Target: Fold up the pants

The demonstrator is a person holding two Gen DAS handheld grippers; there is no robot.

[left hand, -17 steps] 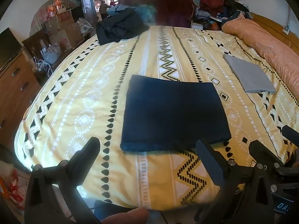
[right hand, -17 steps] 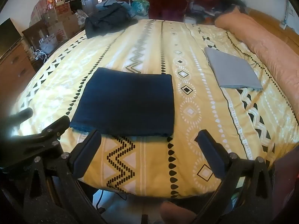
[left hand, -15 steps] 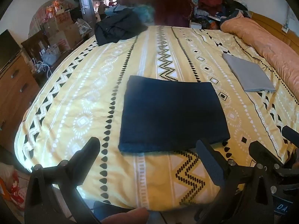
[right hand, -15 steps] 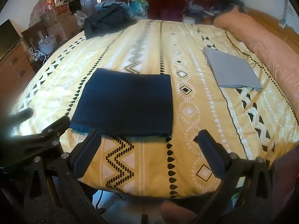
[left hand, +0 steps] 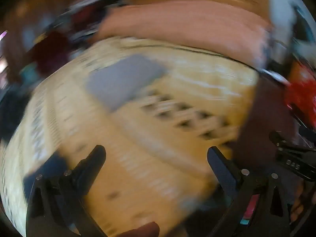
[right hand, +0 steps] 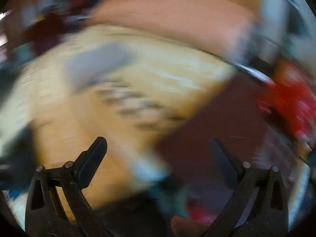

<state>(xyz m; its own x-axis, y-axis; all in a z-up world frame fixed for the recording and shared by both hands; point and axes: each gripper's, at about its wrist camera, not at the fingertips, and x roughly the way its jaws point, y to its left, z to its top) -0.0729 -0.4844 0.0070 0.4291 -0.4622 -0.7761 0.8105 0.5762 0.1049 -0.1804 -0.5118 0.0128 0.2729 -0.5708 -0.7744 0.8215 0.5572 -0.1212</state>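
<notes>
Both views are heavily blurred by motion. The folded dark navy pants (left hand: pixel 45 169) show only as a dark patch at the lower left of the left wrist view, and as a dark smear (right hand: pixel 17 154) at the left edge of the right wrist view. My left gripper (left hand: pixel 156 158) is open and empty above the yellow patterned bedspread (left hand: pixel 138 138). My right gripper (right hand: pixel 158 150) is open and empty over the bed's right corner. The right gripper's body (left hand: pixel 292 158) shows at the right edge of the left wrist view.
A folded grey garment (left hand: pixel 122 79) lies on the bedspread, also in the right wrist view (right hand: pixel 94 63). A pink duvet (left hand: pixel 187 23) runs along the far side. Dark floor (right hand: pixel 207 128) and a red object (right hand: pixel 286 102) lie beyond the bed's corner.
Both grippers have swung quickly to the right, away from the folded navy pants, which slid from the centre to the left edge. The grey garment and the bed's right corner now fill the views.
</notes>
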